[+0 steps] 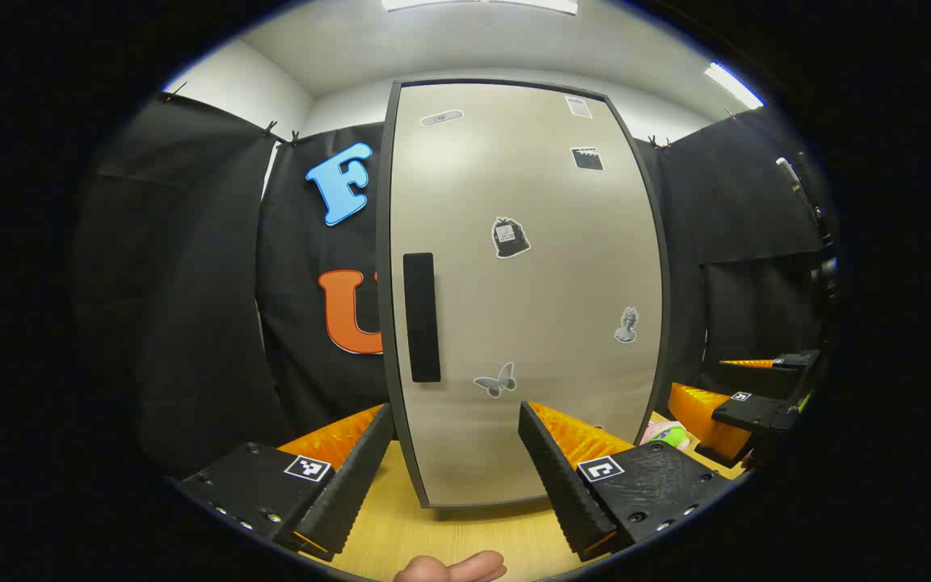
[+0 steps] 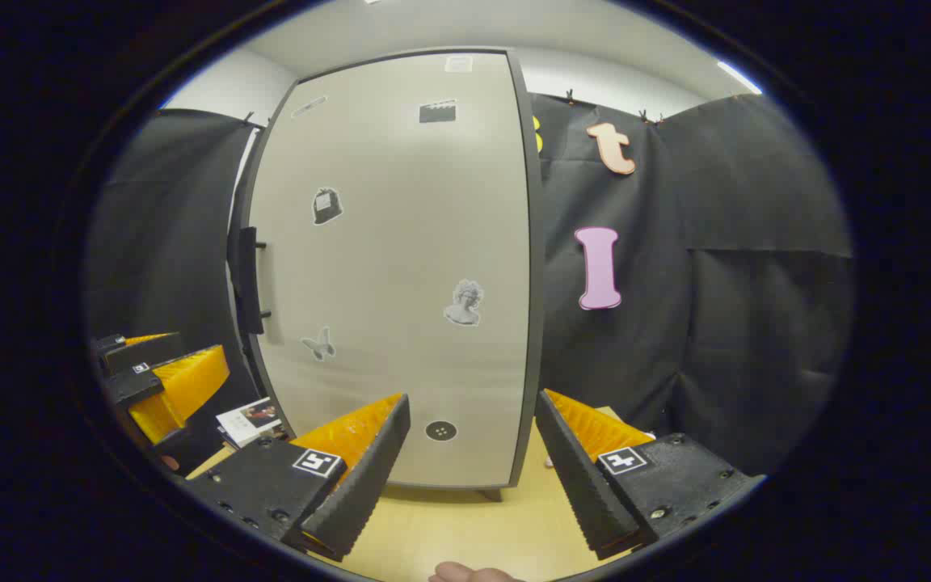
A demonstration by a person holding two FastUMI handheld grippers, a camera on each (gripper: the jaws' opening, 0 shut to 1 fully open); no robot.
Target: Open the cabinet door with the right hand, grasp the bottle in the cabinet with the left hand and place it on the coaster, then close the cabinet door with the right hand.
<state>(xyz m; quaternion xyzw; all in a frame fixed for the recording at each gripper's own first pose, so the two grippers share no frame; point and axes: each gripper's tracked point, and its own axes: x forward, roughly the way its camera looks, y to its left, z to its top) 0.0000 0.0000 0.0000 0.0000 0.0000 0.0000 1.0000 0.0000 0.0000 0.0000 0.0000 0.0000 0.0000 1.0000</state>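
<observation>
Beige and closed, the cabinet door (image 1: 526, 299) faces you, its dark handle (image 1: 422, 317) on the left edge. Your left gripper (image 1: 456, 461) and right gripper (image 2: 472, 453) both hold nothing, fingers spread. The right gripper view adds a booklet (image 2: 249, 420) lower left. No sticker writing is legible.

a pale wooden table (image 1: 449, 533) carries the tall closed cabinet (image 1: 526, 307) (stickers on its door), upright.
</observation>
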